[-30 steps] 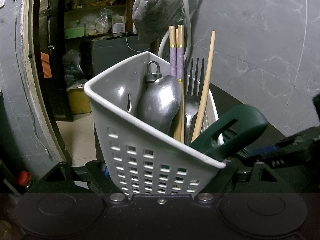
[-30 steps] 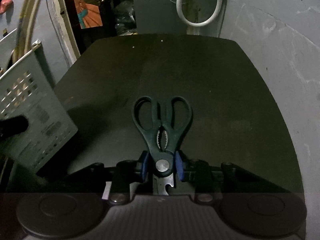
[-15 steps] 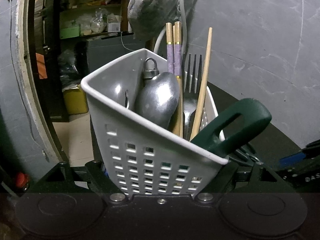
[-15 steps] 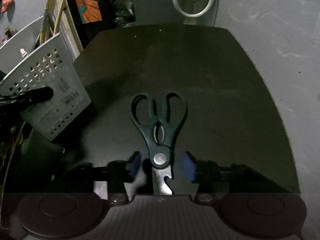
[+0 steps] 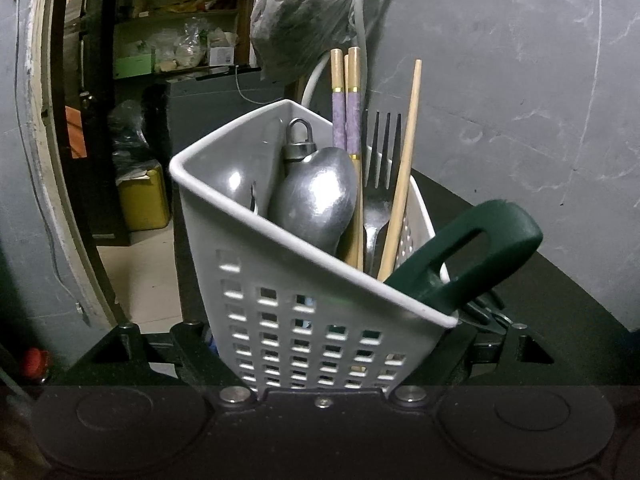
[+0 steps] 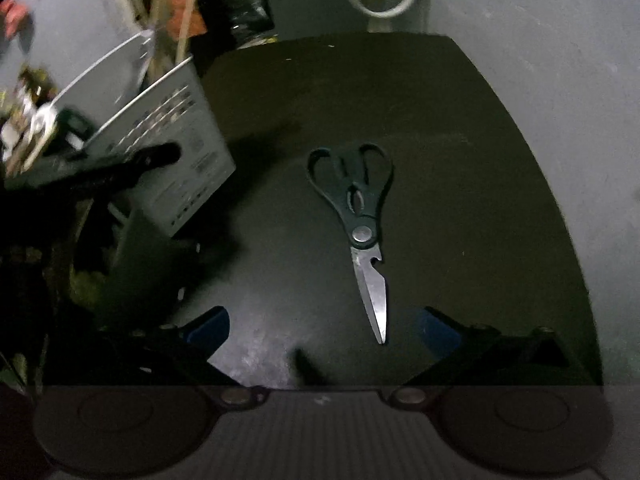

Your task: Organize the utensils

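Scissors (image 6: 356, 216) lie flat mid-worktop (image 6: 460, 128), free of the right gripper (image 6: 324, 332), whose jaws have just spread wide above them. Left gripper (image 5: 324, 344) pinches the tilted basket (image 5: 304, 320).

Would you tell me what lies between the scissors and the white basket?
Only bare dark tabletop separates scissors from white basket, seen in the right wrist view.

Behind the dark bench (image 6: 440, 128), a grey marbled wall (image 5: 520, 92) with thin veins. High up, a lumpy clear plastic bag (image 5: 300, 28) hung near a white hose (image 5: 362, 16), looped in the right wrist view (image 6: 384, 8). Through a doorway at left, cluttered shelves (image 5: 180, 48) of packets and a green box (image 5: 134, 65). Lower down, a yellow container (image 5: 144, 200) on pale floor tiles (image 5: 140, 280), beside a black bag (image 5: 128, 136). Near the left edge, a small red cap (image 5: 34, 360).
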### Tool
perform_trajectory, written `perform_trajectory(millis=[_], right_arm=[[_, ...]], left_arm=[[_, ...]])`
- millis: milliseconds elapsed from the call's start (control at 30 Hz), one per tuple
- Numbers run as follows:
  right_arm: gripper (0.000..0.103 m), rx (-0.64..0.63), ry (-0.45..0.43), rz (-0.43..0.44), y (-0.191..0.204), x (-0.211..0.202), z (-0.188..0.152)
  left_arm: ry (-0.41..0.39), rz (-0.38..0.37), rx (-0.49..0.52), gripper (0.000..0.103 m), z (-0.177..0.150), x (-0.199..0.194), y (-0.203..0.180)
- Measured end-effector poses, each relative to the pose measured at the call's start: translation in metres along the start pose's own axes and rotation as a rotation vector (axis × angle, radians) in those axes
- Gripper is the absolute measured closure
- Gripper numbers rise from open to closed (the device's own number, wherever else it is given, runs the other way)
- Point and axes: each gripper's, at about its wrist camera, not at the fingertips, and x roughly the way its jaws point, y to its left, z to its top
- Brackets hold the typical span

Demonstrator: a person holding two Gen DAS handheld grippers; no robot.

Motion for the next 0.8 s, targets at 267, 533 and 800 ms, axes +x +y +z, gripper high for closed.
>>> perform_trajectory(millis=[267,533,800], right_arm=[[0.0,-0.025,-0.074,-0.063,-0.004,0.03,0.041],[0.001,-0.062,-0.078,-0.066,-0.008,0.069,0.079],[0.011,-0.033,-0.065,-0.009,-0.018,0.094,0.099]], left_arm=[[0.002,-0.005,0.006,0.02,0.001,0.001,0.002],[0.004,-0.005,0.003,0.02,0.0,0.003,0.001],[0.006,0.0,0.004,0.019,0.0,0.004,-0.002]])
